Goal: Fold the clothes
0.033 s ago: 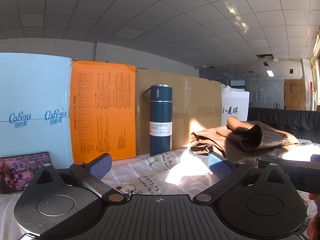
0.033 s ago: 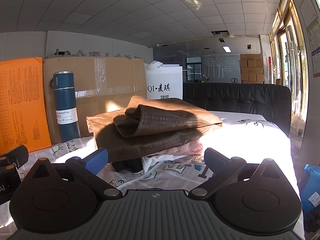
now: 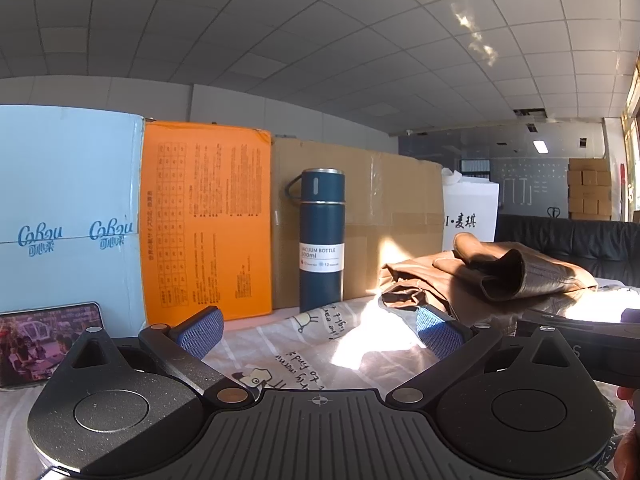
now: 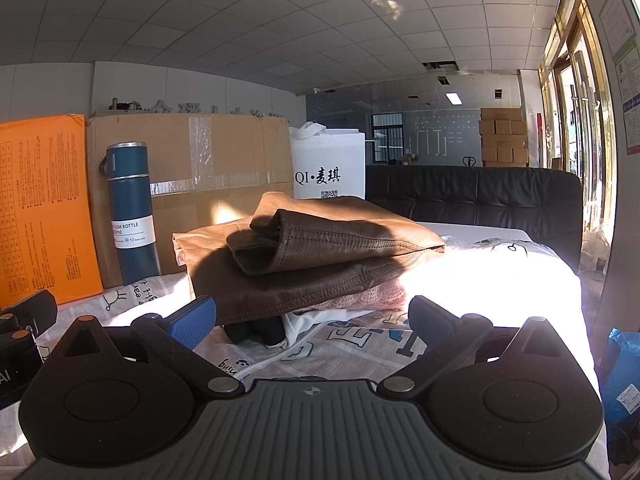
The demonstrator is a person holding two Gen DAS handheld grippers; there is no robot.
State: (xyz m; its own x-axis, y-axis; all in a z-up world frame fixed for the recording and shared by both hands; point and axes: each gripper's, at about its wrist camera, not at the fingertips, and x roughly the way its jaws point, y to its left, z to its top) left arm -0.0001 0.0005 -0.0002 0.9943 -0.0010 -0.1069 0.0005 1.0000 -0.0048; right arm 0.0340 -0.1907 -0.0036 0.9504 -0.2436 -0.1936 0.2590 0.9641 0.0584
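Observation:
A folded brown leather garment lies on top of a pile on the printed sheet, with a pink knit, a white garment and a dark one under it. The pile also shows at the right of the left wrist view. My right gripper is open and empty, just in front of the pile's near edge. My left gripper is open and empty, over the sheet to the left of the pile. The right gripper's body shows at the left view's right edge.
A blue vacuum bottle stands upright against a cardboard box. An orange panel, a light blue box and a phone line the back left. A white bag and black sofa are behind the pile.

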